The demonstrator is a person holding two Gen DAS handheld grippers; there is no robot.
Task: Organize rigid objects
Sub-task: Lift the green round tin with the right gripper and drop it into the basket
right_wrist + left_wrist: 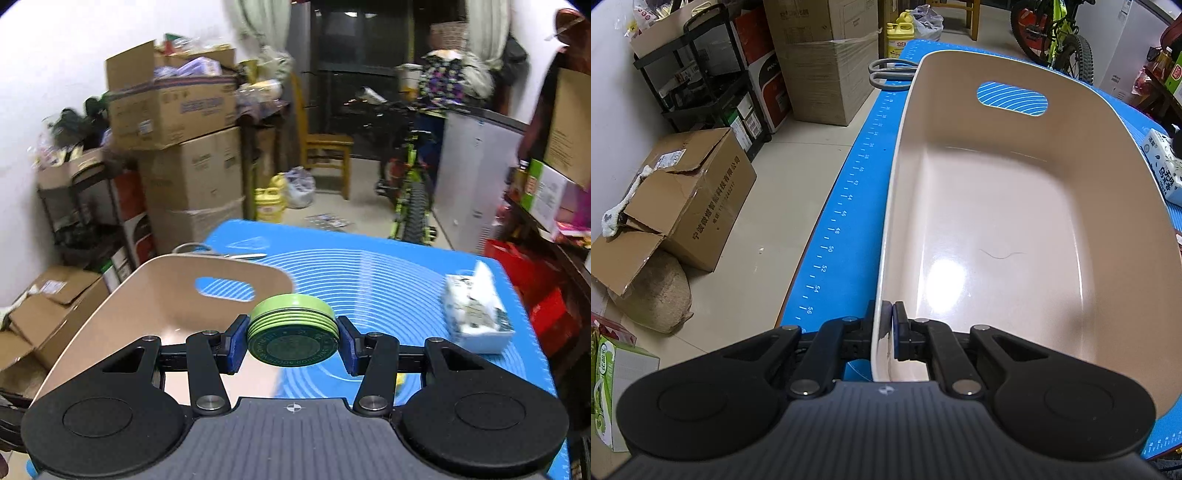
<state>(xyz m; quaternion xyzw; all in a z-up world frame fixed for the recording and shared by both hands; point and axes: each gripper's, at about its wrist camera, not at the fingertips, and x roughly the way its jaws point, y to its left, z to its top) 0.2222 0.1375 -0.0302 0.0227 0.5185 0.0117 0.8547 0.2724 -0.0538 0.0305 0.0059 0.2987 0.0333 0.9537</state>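
Note:
A beige plastic basket [997, 229] with a handle slot lies on the blue mat [849, 206]; nothing is inside it. My left gripper [888, 314] is shut on the basket's near rim, one pad outside the wall and one inside. In the right wrist view my right gripper [292, 334] is shut on a round green tin [292, 332], held in the air by its sides. The tin hangs above the mat [388, 273], just right of the basket [147, 306].
Grey-handled scissors [886, 72] lie on the mat beyond the basket's far left corner, scissors [221, 253]. A tissue pack [476, 314] sits on the mat's right side, tissue pack [1161, 166]. Cardboard boxes [683, 199], a shelf and a bicycle [410, 192] surround the table.

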